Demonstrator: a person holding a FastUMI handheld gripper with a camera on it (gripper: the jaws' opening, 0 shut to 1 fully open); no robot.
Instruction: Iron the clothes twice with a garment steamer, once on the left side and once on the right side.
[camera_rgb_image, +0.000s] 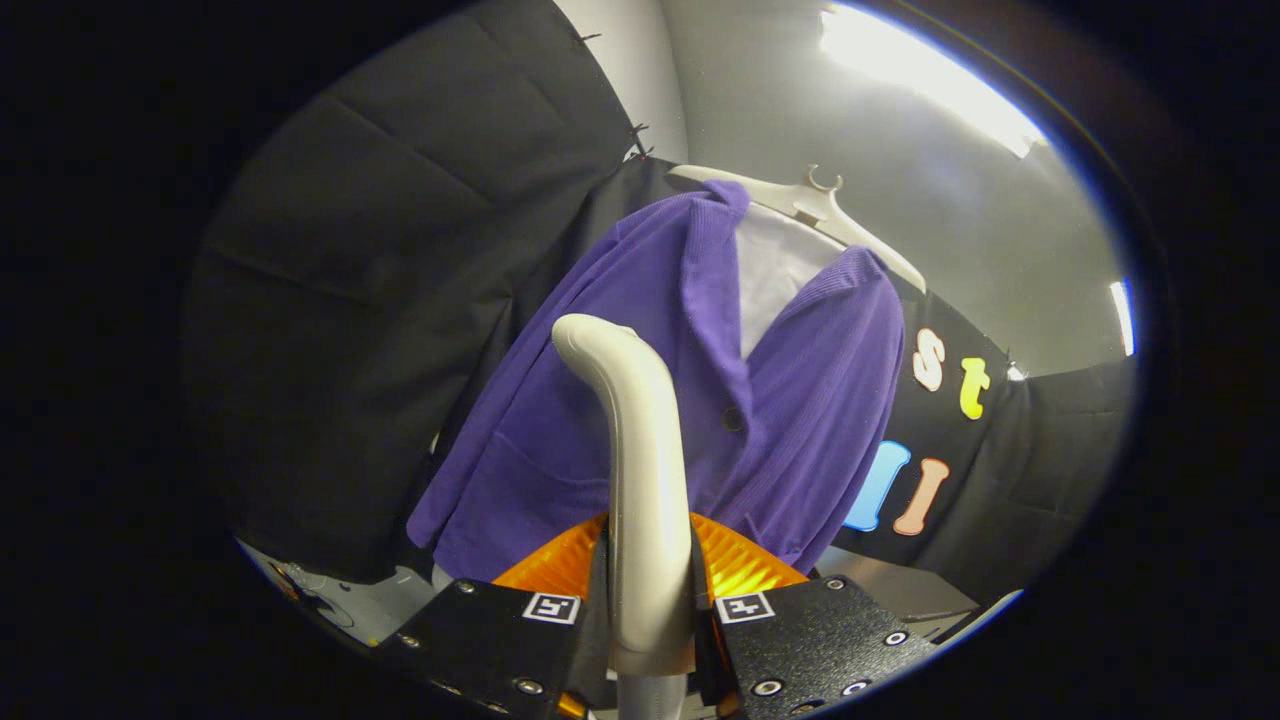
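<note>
A purple corduroy jacket hangs on a white hanger just ahead of me, over a white inner garment. My gripper is shut on the garment steamer's pale curved handle, which rises between the fingers. The steamer's head end curves toward the jacket's left front panel, close to the cloth; whether it touches I cannot tell. The steamer's lower part is hidden behind the fingers.
Black cloth walls stand behind and to both sides of the jacket. A pale surface with small items lies low on the left, and a grey ledge low on the right. Ceiling lights glare above.
</note>
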